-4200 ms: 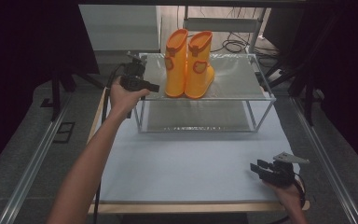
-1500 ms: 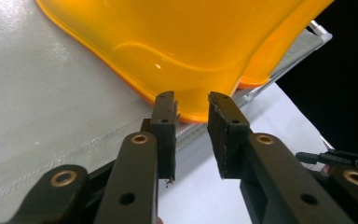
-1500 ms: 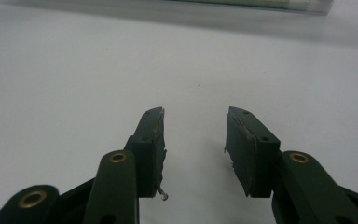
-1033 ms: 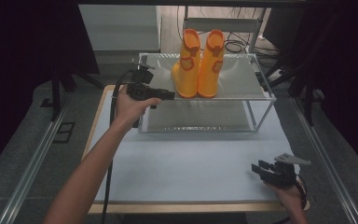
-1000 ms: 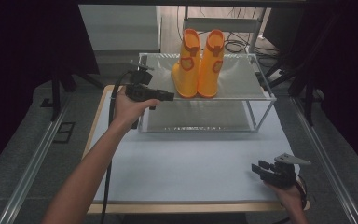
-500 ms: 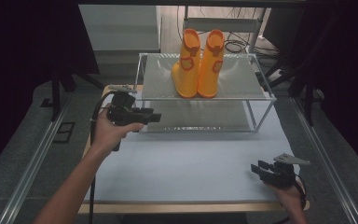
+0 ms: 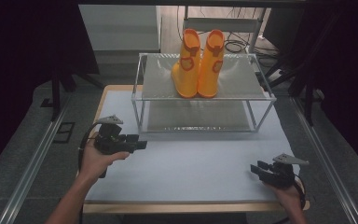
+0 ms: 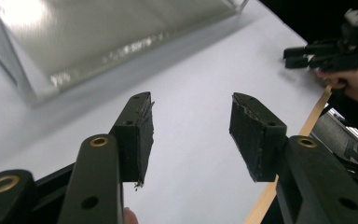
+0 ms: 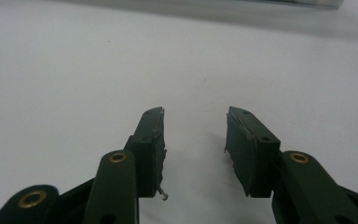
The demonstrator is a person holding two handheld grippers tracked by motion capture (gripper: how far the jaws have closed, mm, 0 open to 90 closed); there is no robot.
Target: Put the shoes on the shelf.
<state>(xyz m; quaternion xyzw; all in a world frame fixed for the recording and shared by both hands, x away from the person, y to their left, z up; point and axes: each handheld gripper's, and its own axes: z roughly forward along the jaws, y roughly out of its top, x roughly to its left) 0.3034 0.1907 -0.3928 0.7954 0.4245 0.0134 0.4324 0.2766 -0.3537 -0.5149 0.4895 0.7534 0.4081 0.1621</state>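
Boots (image 7: 199, 65): orange pair, upright, touching, on top shelf of rack (image 7: 261, 98). Probably light, bendy rubber, smooth (slip risk); best pinched at shaft rim. Left gripper (image 7: 140, 144) before rack, jaws just opened, nothing between. Right gripper (image 7: 255, 169) well clear of rack, jaws apart, empty.

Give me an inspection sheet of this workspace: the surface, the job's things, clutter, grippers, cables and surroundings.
Surface: white table top with a wooden edge, bare in front of the rack.
Job's things: pair of orange boots upright, side by side on the top shelf of the wire rack; lower shelf bare.
Clutter: nothing seen.
Grippers: left gripper open, jaws just been opening, nothing between them; right gripper open, nothing between its jaws, low over the table's near right corner.
Cables: one loops from the left gripper; more on the floor behind the rack.
Surroundings: dark curtains, grey floor, rails at both sides.
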